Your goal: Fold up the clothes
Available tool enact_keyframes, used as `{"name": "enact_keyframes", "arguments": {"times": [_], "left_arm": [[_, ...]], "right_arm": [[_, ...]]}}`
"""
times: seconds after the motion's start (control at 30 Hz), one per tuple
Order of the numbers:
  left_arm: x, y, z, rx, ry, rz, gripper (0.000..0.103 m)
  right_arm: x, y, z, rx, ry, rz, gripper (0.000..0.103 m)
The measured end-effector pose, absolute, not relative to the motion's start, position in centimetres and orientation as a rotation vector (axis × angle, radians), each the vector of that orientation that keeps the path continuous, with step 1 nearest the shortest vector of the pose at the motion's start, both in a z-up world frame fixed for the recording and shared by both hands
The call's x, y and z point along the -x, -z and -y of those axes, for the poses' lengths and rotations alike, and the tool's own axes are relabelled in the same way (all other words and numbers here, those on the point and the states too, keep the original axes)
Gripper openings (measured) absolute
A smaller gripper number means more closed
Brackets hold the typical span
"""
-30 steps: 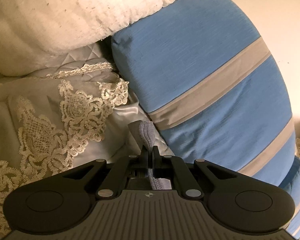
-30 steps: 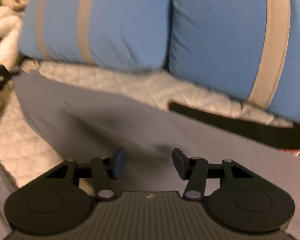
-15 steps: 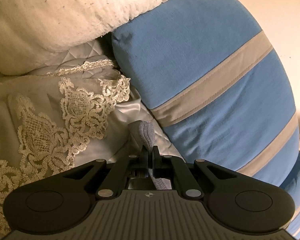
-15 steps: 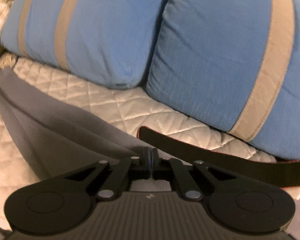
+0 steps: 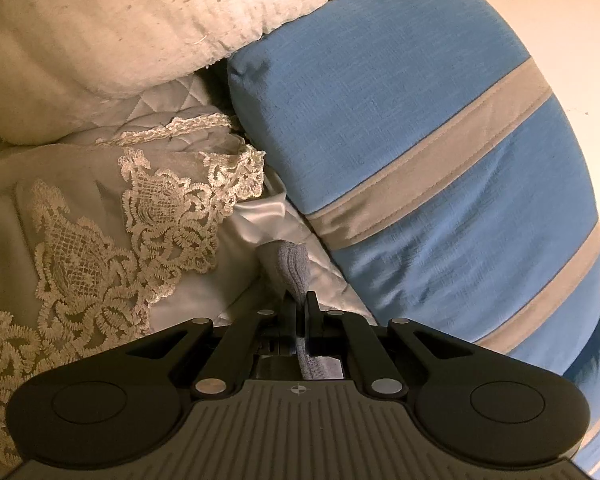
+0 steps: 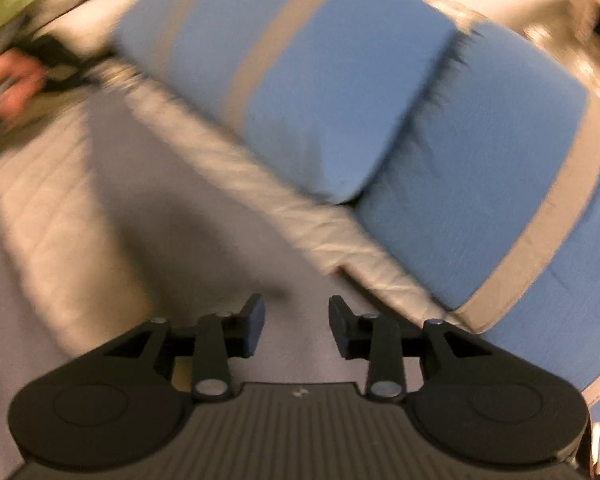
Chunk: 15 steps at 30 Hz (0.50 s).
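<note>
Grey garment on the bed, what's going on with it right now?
A person with a handheld gripper in each hand is folding the grey garment spread on the quilted bedspread by the blue striped pillows. The left gripper is shut on a grey fold of it. The right gripper is opening above the cloth with nothing pinched; that view is motion-blurred.

Garment [image 6: 148, 216] spread on quilted bedcover [image 6: 320, 216], striped pillows [image 6: 340, 80] behind it. Lace cloth [image 5: 100, 240] left of one pillow, plush blanket [image 5: 120, 28] behind the lace
</note>
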<state>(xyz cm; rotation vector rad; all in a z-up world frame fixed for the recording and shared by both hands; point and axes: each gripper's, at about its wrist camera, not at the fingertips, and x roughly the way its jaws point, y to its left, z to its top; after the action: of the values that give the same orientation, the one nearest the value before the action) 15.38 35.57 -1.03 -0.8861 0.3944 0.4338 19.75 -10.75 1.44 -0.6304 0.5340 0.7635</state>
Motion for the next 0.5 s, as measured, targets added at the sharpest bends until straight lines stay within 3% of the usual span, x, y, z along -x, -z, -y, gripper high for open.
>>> {"name": "enact_keyframes", "arguments": {"times": [0.17, 0.5], "left_arm": [[-15.3, 1.1, -35.6, 0.892, -0.439, -0.399, 0.003], [-15.3, 1.2, -35.6, 0.893, -0.44, -0.402, 0.003]], "right_arm": [[-16.0, 0.5, 10.0, 0.739, -0.912, -0.599, 0.045], [-18.0, 1.8, 9.6, 0.714, -0.845, -0.599, 0.045]]}}
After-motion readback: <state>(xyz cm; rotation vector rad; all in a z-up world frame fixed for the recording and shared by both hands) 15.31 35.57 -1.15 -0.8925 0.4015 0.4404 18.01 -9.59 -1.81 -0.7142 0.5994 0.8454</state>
